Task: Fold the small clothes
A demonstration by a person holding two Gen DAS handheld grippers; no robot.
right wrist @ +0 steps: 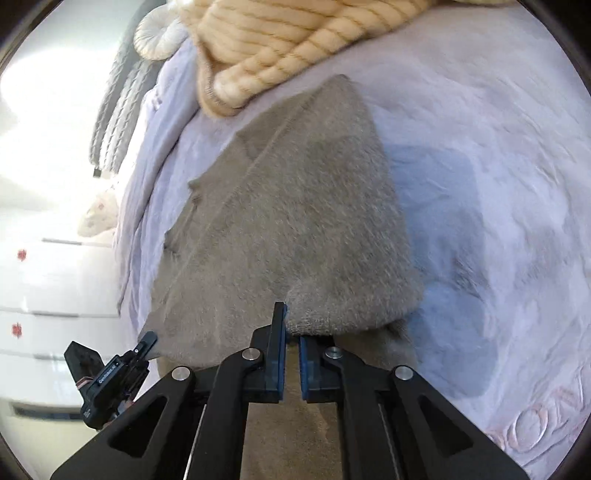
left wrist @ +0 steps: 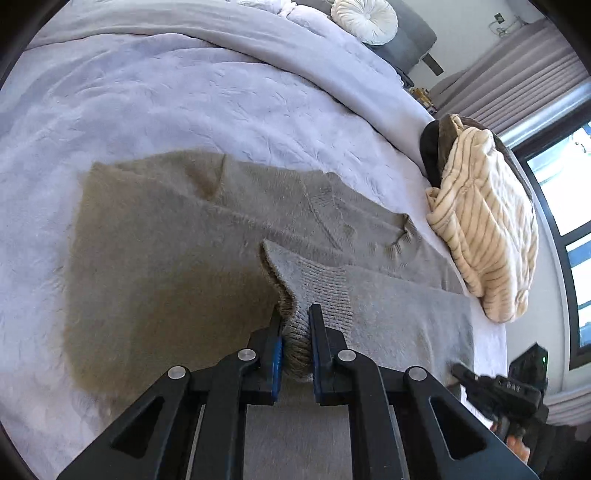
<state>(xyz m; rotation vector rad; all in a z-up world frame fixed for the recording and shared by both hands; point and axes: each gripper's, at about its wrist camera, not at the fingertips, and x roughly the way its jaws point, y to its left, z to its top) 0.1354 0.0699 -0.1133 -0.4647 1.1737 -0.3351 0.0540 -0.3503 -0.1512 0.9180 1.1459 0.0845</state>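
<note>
Left hand-held gripper [left wrist: 295,314] clamped closed, right hand-held gripper [right wrist: 291,325] nearly closed

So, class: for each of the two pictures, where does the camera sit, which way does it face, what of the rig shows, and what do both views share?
Left wrist: sits behind the left gripper, facing across the bed; jaws shut on the sweater; right gripper at lower right.
Right wrist: sits behind the right gripper, jaws pinching the sweater's hem; left gripper at lower left.
Shared: sweater, bed, striped garment, round pillow.

bed [left wrist: 184,92]: lavender quilt | window [left wrist: 565,192]: bright daylight | curtains [left wrist: 517,74]: grey
</note>
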